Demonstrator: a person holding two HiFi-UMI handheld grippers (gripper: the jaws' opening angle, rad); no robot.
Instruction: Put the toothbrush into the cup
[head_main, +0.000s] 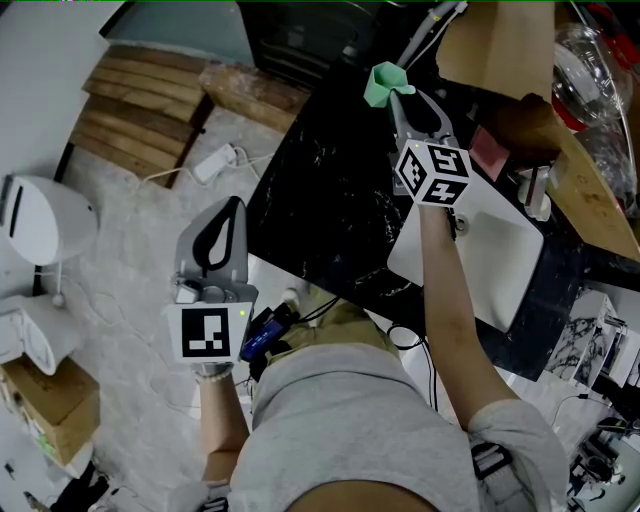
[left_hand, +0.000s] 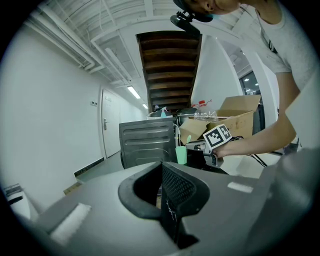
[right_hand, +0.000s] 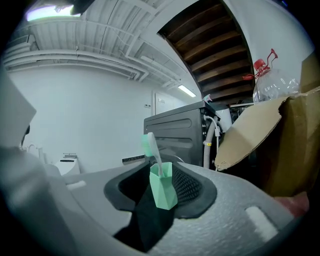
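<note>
Right gripper (head_main: 412, 102) is hanging low over the counter (head_main: 330, 200) with its jaws standing apart, gripping nothing. The cup (head_main: 384, 84) is sitting just past its fingertips, clear of both ribbed black pads. The cup is mint green, faceted and angular, matte plastic, standing upright near the counter's far edge. The toothbrush (right_hand: 151, 147) is already standing in the cup, pale handle leaning a bit to one side, green bristle head poking above the rim. The counter is glossy black stone with white veining; a white rounded rectangular sink (head_main: 505, 265) is sitting in it under the right forearm. A brown cardboard box (head_main: 500, 40) is crowding the far right side, its flap hanging just beside the cup, so room there is tight. The counter's left stretch is lying bare. Left gripper (head_main: 231, 208) is hovering off the counter's left edge over the pale mottled floor (head_main: 120, 280), jaws closed together and empty, well apart from the cup. A slatted wooden pallet (head_main: 140, 110) and a white power strip (head_main: 215, 160) are lying on the floor beyond it.
</note>
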